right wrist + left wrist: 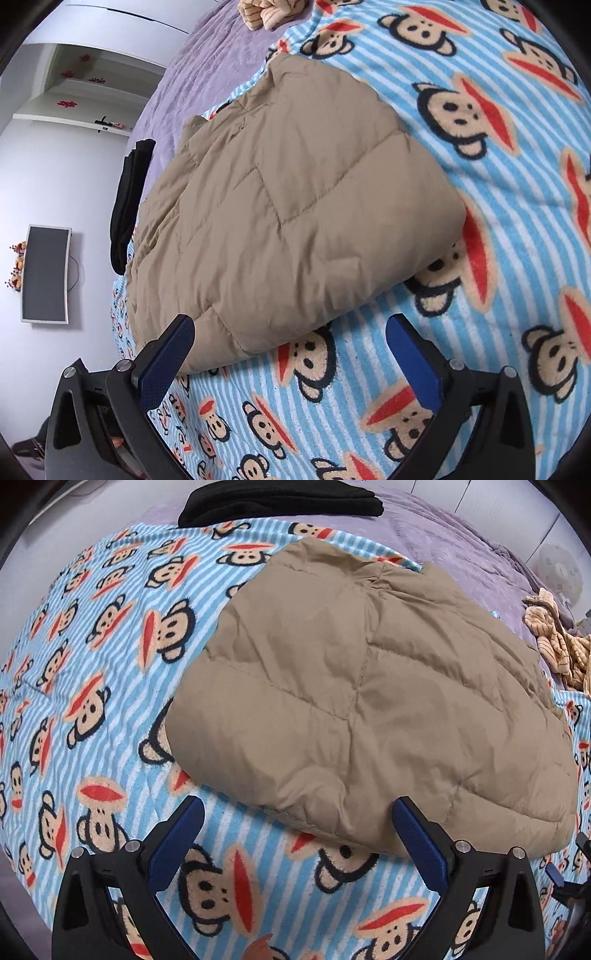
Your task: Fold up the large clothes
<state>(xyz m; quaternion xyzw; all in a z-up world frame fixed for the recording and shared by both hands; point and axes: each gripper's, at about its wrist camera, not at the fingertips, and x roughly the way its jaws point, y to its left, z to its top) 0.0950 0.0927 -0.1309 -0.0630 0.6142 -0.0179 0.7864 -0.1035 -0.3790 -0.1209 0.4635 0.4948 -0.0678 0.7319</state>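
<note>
A tan quilted puffer jacket (369, 694) lies folded into a thick bundle on a blue striped monkey-print blanket (92, 664). It also shows in the right wrist view (280, 206). My left gripper (297, 814) is open and empty, hovering just before the jacket's near edge, its right finger close to the fabric. My right gripper (290, 332) is open and empty at another edge of the bundle, its left finger beside the jacket's corner.
A folded black garment (280, 498) lies at the blanket's far edge, also in the right wrist view (129, 199). A striped yellow cloth (554, 646) sits on the purple bedspread (461, 542). A wall monitor (46, 273) hangs beyond the bed.
</note>
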